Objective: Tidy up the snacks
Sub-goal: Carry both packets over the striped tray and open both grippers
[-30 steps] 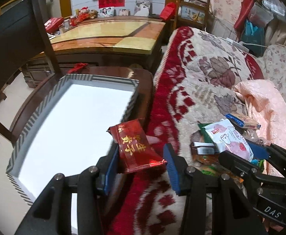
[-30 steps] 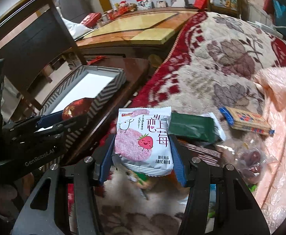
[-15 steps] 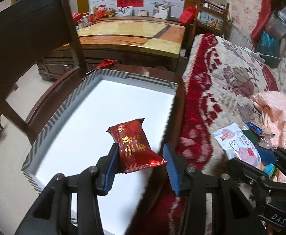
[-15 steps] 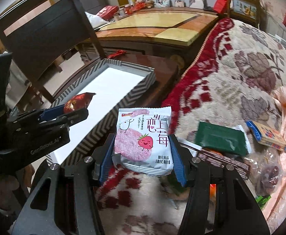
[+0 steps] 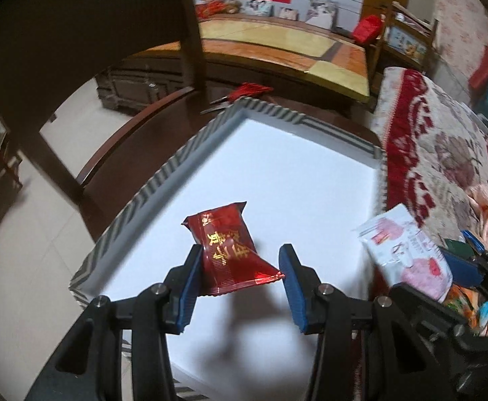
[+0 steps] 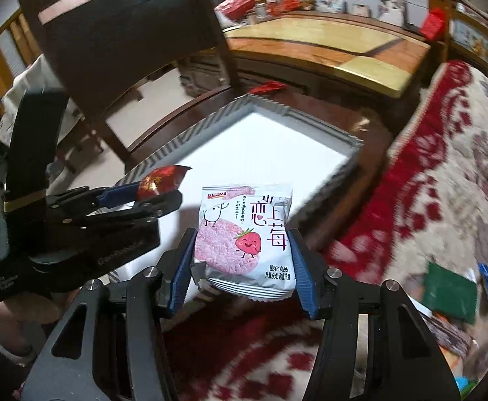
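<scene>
Nearest in the left wrist view, the left gripper (image 5: 239,279) has black arms and ribbed blue pads; its jaws stand apart, the glossy red snack packet (image 5: 230,254) touching the left pad with its crimped tail reaching toward the right one, so whether they truly pinch it cannot be told. The packet, printed with gold characters, hangs over the near half of the tray (image 5: 163,180), casting a shadow on its white floor. In the right wrist view the right gripper (image 6: 244,264) points forward and slightly down, its jaws clamped on the flat sides of the pink-and-white rice cracker packet (image 6: 244,237), a smooth pillow pack showing a strawberry cartoon, held upright above the tray's near right edge. The tray is a shallow rectangular box with grey-and-white striped walls, its floor bare white where visible. It sits on a dark polished wooden stool (image 5: 137,140). To the right lies a plush red-and-cream floral blanket (image 6: 444,173), carrying a green packet (image 6: 451,294) near its lower right. Beyond stand a dark wooden chair (image 6: 127,43) and a glossy yellow-topped table (image 5: 277,43).
</scene>
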A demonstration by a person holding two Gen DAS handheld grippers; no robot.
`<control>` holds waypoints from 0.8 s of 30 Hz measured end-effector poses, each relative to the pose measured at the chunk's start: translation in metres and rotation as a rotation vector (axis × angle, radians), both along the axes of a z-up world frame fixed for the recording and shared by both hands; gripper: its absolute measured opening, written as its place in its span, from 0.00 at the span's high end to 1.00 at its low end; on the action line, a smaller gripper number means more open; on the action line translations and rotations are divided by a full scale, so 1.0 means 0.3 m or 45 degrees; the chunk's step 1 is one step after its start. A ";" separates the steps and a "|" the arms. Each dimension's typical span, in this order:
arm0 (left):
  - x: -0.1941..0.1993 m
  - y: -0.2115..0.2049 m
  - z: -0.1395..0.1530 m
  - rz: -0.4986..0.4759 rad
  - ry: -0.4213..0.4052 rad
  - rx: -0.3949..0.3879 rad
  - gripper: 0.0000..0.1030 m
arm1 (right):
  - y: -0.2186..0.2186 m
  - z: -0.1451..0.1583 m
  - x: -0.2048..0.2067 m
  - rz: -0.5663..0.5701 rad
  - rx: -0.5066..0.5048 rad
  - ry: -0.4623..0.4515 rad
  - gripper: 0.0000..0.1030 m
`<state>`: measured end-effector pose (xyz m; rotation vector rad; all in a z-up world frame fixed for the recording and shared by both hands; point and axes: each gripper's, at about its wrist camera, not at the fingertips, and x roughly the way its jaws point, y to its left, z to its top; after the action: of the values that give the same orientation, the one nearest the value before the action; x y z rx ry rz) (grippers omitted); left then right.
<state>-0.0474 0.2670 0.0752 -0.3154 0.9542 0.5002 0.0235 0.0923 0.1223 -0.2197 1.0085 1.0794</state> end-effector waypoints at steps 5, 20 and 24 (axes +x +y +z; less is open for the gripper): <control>-0.020 0.057 -0.034 0.048 0.030 -0.010 0.53 | 0.092 -0.035 -0.020 0.065 -0.036 -0.026 0.49; -0.031 0.079 -0.074 0.084 0.077 0.026 0.32 | 0.136 -0.118 0.003 0.068 -0.088 0.059 0.48; -0.042 0.062 -0.054 0.080 0.043 0.032 0.25 | 0.076 -0.083 -0.013 0.044 -0.047 0.070 0.48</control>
<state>-0.0600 0.2856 0.0591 -0.3155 0.9722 0.5761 0.0195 0.1152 0.0972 -0.2389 1.0780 1.1039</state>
